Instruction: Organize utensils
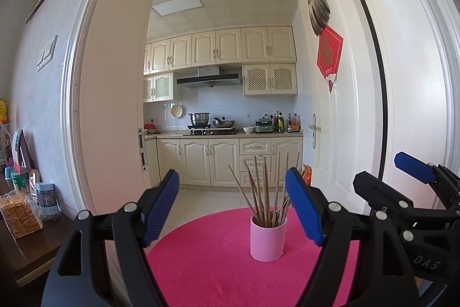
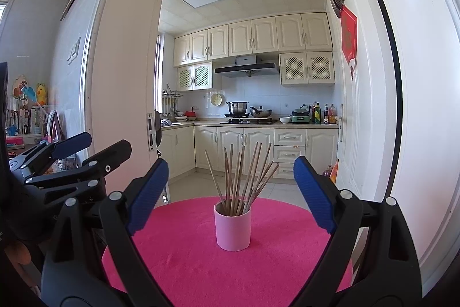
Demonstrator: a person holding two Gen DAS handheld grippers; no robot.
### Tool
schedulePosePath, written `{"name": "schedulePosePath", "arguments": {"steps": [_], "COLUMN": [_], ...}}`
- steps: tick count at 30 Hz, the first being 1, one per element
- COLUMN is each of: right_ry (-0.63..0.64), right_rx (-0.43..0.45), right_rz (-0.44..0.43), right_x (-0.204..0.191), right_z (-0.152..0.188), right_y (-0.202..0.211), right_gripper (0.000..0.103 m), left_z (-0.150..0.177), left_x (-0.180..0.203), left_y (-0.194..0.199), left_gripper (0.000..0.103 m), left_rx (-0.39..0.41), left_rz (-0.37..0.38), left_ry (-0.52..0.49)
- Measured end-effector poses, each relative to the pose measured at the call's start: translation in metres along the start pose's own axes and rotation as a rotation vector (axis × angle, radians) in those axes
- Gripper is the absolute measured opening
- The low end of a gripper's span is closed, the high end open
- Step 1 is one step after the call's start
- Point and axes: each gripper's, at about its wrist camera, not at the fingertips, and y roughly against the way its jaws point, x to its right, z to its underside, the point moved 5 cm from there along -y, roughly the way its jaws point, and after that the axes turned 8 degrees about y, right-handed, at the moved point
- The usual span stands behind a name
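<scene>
Left wrist view: left tongs (image 1: pixel 233 209) gape empty; right tongs (image 2: pixel 230 197) likewise, pink cup (image 2: pixel 232 229) at 12 o'clock; bread (image 1: pixel 20 217) shows only here.

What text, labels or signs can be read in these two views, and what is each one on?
"DAS": raised letters on the black body of the right gripper, seen in the left wrist view.
Red diamond sign on the white door: a large character, too blurred to read.
Range hood: a small brand mark, too small to read.
Sauce bottles on the counter: labels too small to read.
Book spines at far left: unreadable.
</scene>
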Motion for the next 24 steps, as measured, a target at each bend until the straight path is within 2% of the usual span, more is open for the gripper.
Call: {"name": "schedulePosePath", "arguments": {"steps": [24], "right_ry": [-0.009], "right_rx": [-0.015], "right_rz": [0.003], "right_x": [0.0027], "right_z": [0.0009], "right_y": [-0.0013], "right_gripper": [0.087], "left_z": [0.0026], "left_x": [-0.0034], "left_y": [-0.0037], "left_gripper": [0.075], "left_rx": [-0.005], "left_rz": [0.007], "left_ry": [-0.003]}}
